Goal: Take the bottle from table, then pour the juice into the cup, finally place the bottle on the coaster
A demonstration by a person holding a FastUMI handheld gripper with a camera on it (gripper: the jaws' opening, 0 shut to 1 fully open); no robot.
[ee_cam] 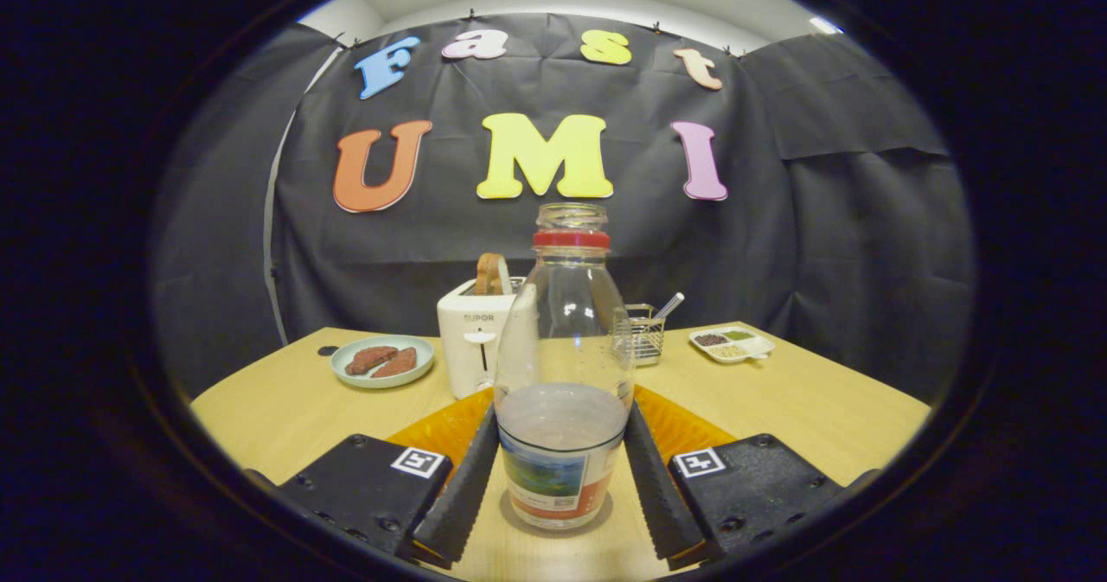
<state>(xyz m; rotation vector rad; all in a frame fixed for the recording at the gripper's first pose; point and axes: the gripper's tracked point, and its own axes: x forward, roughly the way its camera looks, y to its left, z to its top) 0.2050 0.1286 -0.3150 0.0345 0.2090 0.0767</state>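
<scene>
You had the gripper (562, 470) wrapped round the bottle (562, 374): both ribbed fingers (467, 487) pressed its lower sides, jaws abt a bottle-width apart. Bottle was clear, round, w/ sloped shoulders, a red neck ring and an open mouth, no cap; a printed label banded its base. Pale liquid filled only the bottom part. It stood upright on the table (822, 409), long axis vertical, mouth pointing up.

Table was smooth light wood. Just behind the bottle lay an orange ribbed coaster (683, 431), showing on both sides of it. Further behind, to bottle's left, a white boxy toaster (476, 348) w/ a slice poking out; left of that a pale round plate (382, 366) w/ two brown pieces. Behind-right of bottle: a small wire rack (644, 333), then a white divided tray (732, 345).
</scene>
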